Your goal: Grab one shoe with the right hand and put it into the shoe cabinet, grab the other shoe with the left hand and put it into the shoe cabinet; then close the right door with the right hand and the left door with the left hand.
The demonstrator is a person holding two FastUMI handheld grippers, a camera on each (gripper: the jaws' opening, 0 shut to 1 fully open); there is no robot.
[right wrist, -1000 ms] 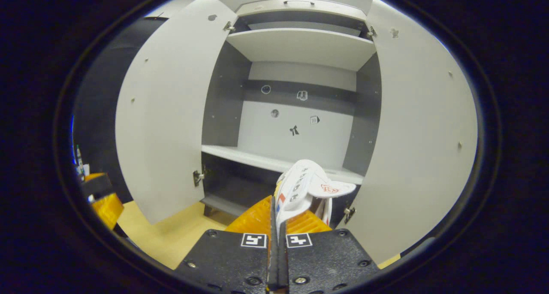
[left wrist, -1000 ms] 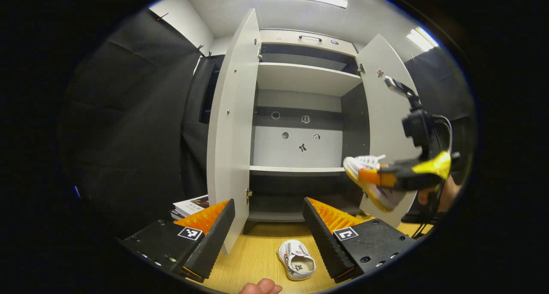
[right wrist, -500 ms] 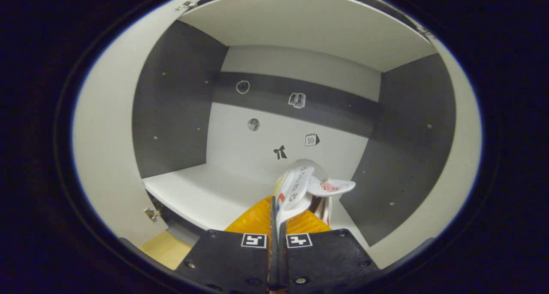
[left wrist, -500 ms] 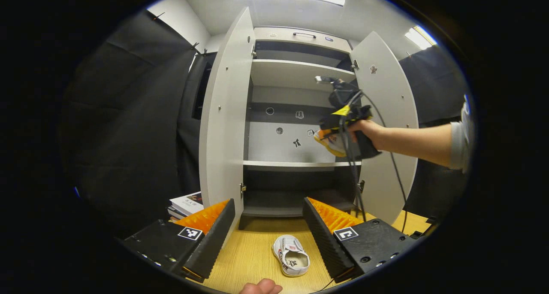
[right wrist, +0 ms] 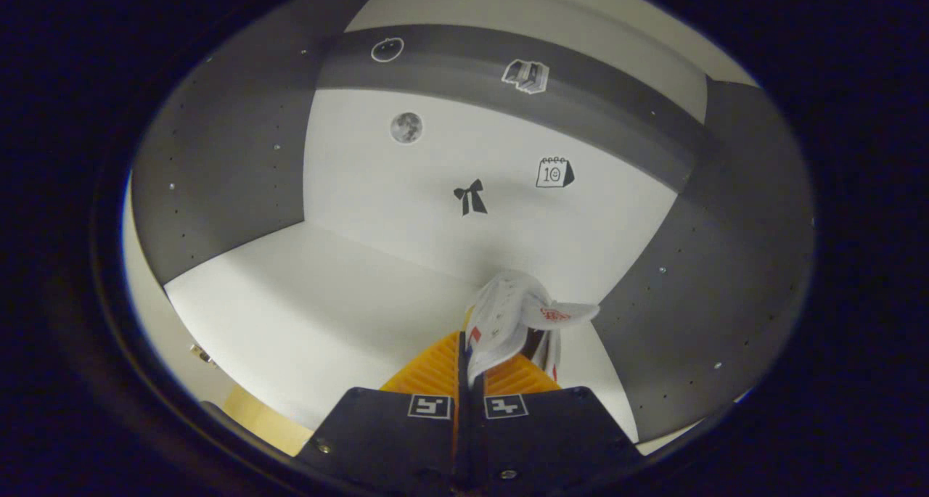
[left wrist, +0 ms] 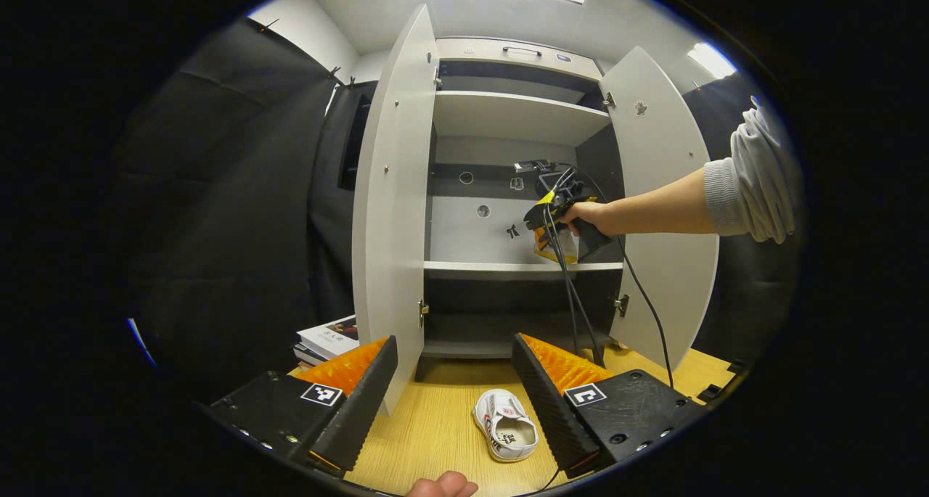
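White shoe [right wrist: 508, 323] pinched between closed right gripper [right wrist: 468, 370] fingers, held inside the shoe cabinet [left wrist: 508, 120] above the middle shelf [right wrist: 305, 301], right side. Left gripper [left wrist: 453, 381] jaws wide apart, holding nothing, low over wooden floor [left wrist: 435, 439]. Second shoe [left wrist: 506, 434] lies there. Both doors open.

Left gripper view back from shoe cabinet [left wrist: 508, 120]; right gripper view inside, shared middle shelf [right wrist: 312, 294]
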